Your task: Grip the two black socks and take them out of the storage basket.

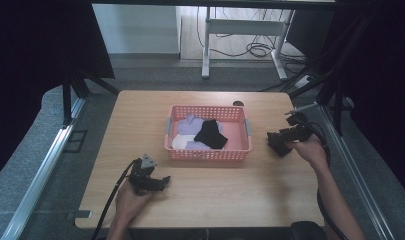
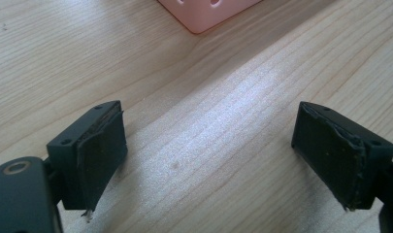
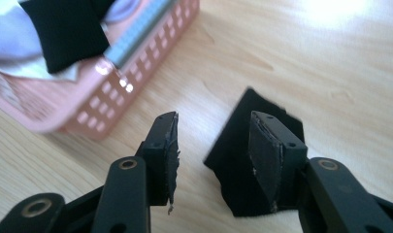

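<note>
done: black cloth (image 3: 242, 160) out on table (image 1: 230, 190), right gripper (image 3: 213, 145) parted, gripping nothing | left: cloths in basket (image 1: 208, 154) | left gripper (image 2: 208, 150) wide, empty

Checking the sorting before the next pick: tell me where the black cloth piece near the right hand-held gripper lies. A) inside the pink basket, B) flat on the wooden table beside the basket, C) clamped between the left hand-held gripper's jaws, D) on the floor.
B: in the right gripper view the black cloth piece lies flat on the wooden table, outside the pink basket, under the open jaws of the right hand-held gripper.
</note>
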`<action>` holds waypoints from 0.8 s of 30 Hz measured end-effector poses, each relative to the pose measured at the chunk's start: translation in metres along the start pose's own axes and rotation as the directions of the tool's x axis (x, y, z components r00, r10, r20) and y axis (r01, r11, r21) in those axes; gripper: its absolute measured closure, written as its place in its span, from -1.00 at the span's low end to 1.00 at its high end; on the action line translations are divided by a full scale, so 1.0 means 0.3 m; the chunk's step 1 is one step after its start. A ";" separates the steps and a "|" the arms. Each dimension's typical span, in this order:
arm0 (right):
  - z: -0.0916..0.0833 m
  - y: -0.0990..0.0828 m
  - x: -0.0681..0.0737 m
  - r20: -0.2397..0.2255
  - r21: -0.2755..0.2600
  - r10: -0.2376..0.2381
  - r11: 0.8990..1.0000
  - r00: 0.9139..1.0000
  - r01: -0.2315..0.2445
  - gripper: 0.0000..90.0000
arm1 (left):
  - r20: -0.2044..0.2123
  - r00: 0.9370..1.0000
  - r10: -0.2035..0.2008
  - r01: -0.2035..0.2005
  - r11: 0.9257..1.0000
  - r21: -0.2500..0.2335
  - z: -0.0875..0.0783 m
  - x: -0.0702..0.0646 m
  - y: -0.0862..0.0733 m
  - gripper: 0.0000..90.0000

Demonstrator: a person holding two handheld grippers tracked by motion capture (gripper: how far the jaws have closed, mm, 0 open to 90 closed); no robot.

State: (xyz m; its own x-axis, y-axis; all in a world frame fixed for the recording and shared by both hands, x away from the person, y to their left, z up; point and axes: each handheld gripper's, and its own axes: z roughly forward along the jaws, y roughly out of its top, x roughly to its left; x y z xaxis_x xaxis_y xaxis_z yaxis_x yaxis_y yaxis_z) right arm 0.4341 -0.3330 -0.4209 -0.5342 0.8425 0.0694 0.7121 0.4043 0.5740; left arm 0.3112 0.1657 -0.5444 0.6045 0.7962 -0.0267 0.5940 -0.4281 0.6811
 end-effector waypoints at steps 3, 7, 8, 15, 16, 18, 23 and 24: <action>-0.003 0.033 0.020 -0.007 -0.009 -0.017 1.000 1.000 0.017 0.16 | 0.000 1.000 0.000 0.000 1.000 0.000 0.000 0.000 0.000 -0.73; 0.002 0.078 0.054 -0.021 -0.023 -0.042 0.999 0.999 0.042 0.13 | 0.000 1.000 0.000 0.000 1.000 -0.001 0.000 0.000 0.000 -0.73; 0.006 0.089 0.064 -0.024 -0.025 -0.051 0.998 0.998 0.051 0.12 | -0.001 1.000 0.000 0.000 1.000 -0.001 0.000 0.000 0.000 -0.73; 0.063 0.161 0.145 -0.055 -0.030 -0.115 0.993 0.992 0.114 0.09 | -0.001 1.000 0.001 -0.001 1.000 -0.001 0.000 0.000 0.000 -0.73; 0.063 0.161 0.145 -0.055 -0.030 -0.115 0.993 0.992 0.114 0.09 | -0.001 1.000 0.001 -0.001 1.000 -0.001 0.000 0.000 0.000 -0.73; 0.092 0.187 0.179 -0.060 -0.032 -0.151 0.988 0.987 0.149 0.09 | 0.000 1.000 -0.001 0.001 1.000 -0.001 0.000 0.000 0.000 -0.73; 0.141 0.225 0.231 -0.079 -0.031 -0.186 0.982 0.979 0.184 0.09 | -0.002 1.000 -0.001 0.001 1.000 -0.001 0.000 0.000 0.000 -0.73; 0.150 0.232 0.242 -0.086 -0.031 -0.193 0.981 0.977 0.191 0.09 | -0.001 1.000 0.000 0.000 1.000 -0.001 0.000 0.000 0.000 -0.73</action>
State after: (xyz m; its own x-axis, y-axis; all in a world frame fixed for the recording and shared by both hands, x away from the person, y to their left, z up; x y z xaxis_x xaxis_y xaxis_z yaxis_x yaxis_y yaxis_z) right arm 0.4655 -0.2277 -0.4125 -0.6986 0.7150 0.0274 0.5827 0.5462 0.6018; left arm 0.3113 0.1657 -0.5444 0.6039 0.7966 -0.0260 0.5937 -0.4279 0.6815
